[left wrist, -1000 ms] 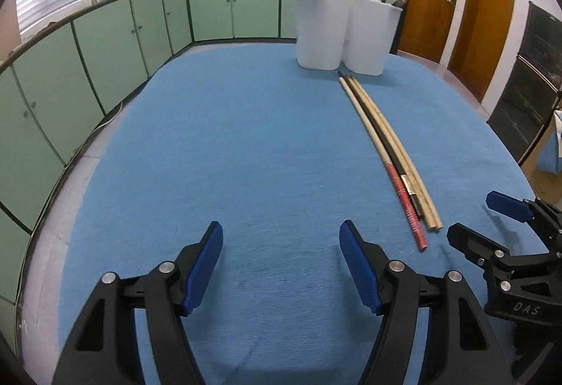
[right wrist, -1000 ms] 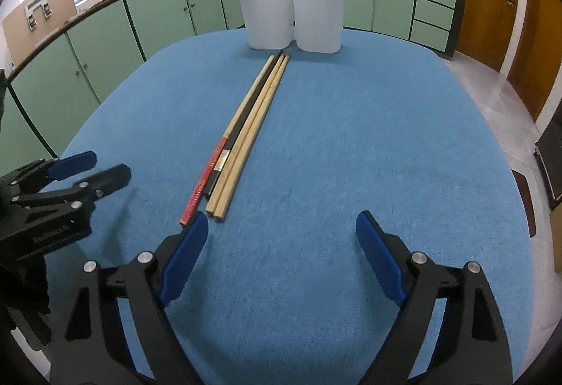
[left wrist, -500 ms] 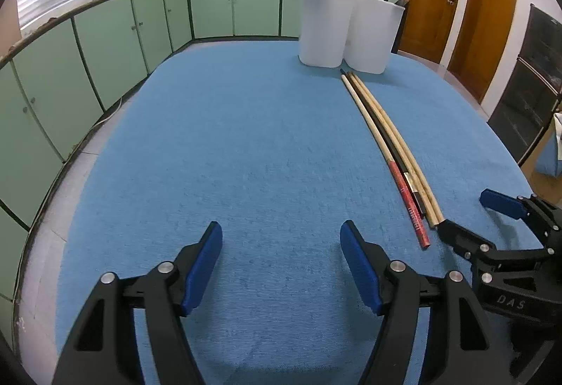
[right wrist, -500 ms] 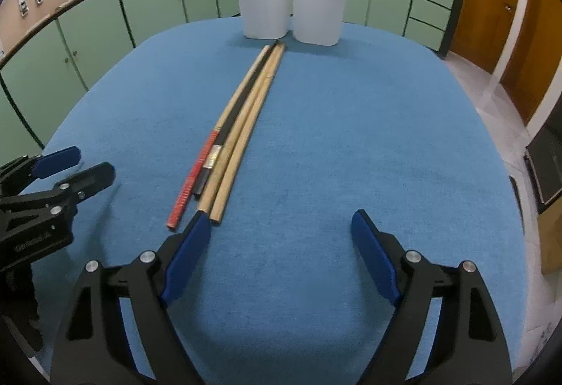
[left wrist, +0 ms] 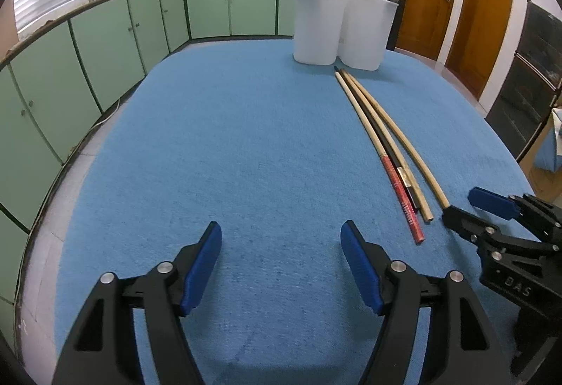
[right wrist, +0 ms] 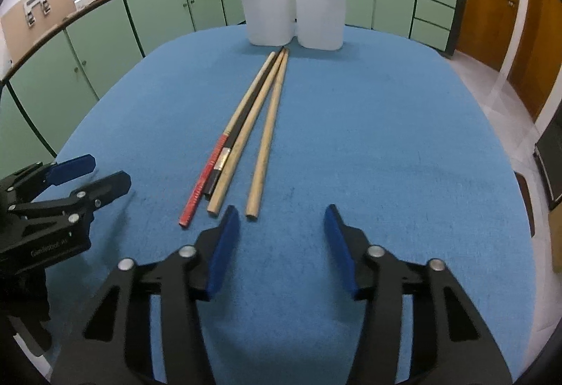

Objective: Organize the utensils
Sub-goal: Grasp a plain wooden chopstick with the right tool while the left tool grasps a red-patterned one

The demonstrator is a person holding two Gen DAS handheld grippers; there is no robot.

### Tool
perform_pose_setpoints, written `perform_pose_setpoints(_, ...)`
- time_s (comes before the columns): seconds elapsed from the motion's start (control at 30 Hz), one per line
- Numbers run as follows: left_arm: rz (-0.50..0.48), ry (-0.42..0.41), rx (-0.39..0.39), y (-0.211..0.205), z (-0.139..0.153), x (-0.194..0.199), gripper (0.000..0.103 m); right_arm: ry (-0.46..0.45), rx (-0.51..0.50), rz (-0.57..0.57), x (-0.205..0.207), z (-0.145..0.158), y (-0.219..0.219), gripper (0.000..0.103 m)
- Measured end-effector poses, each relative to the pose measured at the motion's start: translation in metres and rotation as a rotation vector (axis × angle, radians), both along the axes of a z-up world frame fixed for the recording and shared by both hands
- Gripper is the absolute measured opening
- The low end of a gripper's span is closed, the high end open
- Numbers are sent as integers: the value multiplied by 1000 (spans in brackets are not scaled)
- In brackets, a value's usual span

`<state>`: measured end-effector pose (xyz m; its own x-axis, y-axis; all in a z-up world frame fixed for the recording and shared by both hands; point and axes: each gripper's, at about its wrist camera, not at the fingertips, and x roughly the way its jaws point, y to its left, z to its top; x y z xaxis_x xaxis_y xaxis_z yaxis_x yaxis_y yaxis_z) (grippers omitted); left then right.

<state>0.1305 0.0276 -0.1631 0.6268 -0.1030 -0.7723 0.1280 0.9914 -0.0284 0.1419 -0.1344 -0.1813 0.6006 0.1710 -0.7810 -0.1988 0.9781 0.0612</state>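
Since a second ago the right gripper [right wrist: 282, 221] had advanced to the near ends of the sticks, and one plain stick [right wrist: 267, 135] had split off to the right of the bundle. Right jaws stood open, narrower than before, holding nothing; the left pad [right wrist: 224, 246] sat just beside that stick's near end. Left gripper [left wrist: 281, 263] hovered over bare blue bench [left wrist: 217, 146], jaws wide open, empty, well left of the sticks. The other three lay together: red-tipped stick [right wrist: 207, 174], black stick [right wrist: 239, 139], second plain stick [right wrist: 246, 139], all running from near the right gripper up to two white cups [right wrist: 291, 5] at the far edge. More sticks stood in the cups.
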Motion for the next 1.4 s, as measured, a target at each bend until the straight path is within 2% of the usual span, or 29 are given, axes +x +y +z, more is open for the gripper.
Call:
perform_pose_setpoints(0.23, -4, 8, -1, -4, -2, 0, 69, 2, 16, 49, 4, 0, 8, 7)
perform_pose_setpoints(0.43, -26, 14, -5, -14, -2, -3, 69, 0, 21, 34, -1, 2, 1, 6)
perform_pose_setpoints(0.8, -104, 26, -50, -48, -2, -11, 69, -3, 16, -58, -15, 2, -42, 6)
perform_pose_setpoints(1.03, -100, 21, -18, -62, -5, -6, 68, -2, 24, -60, -14, 0, -44, 6)
perform_pose_setpoints(1.1, -87, 17, -5, -64, -6, -5, 66, 0, 29, -60, -13, 0, -45, 6)
perform_pose_setpoints(1.27, -54, 2, 3, -60, -6, -6, 48, 1, 31, -60, -13, 0, -45, 7)
perform_pose_setpoints(1.4, -36, -5, 15, -59, -6, -5, 40, 0, 27, -58, -13, -1, -45, 8)
